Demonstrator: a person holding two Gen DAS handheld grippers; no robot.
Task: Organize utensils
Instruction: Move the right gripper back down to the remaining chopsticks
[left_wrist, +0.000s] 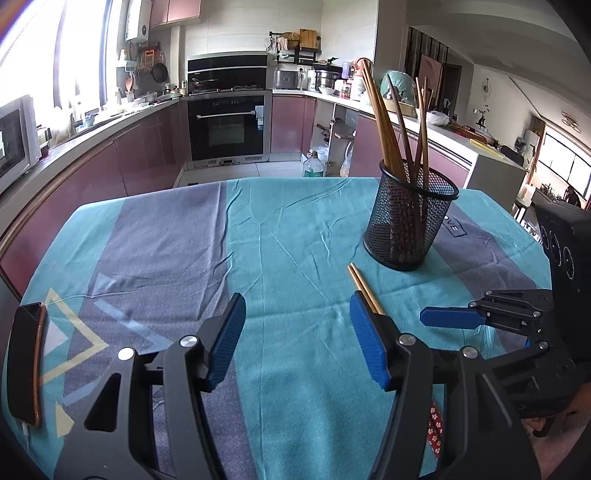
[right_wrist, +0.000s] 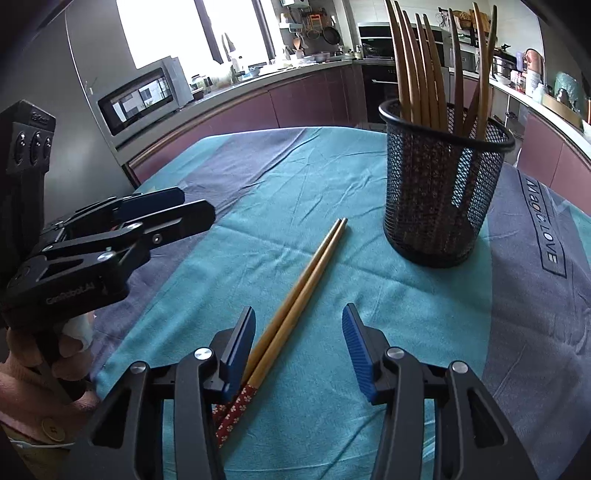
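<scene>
A pair of wooden chopsticks (right_wrist: 303, 280) with red flowered ends lies on the teal and purple tablecloth (right_wrist: 332, 177), in front of a black mesh holder (right_wrist: 439, 192) that has several chopsticks standing in it. My right gripper (right_wrist: 299, 336) is open and empty, low over the cloth, with the chopsticks' red ends beside its left finger. My left gripper (left_wrist: 297, 332) is open and empty. The chopsticks' tips (left_wrist: 364, 291) show just behind its right finger, and the holder (left_wrist: 406, 218) stands beyond. Each gripper shows in the other's view, the right one (left_wrist: 450, 317) and the left one (right_wrist: 162, 210).
A phone (left_wrist: 26, 362) with a cable lies at the table's left edge. Kitchen counters, an oven (left_wrist: 225, 122) and a microwave (right_wrist: 144, 96) stand beyond the table. A large water bottle (left_wrist: 314, 164) stands on the floor behind it.
</scene>
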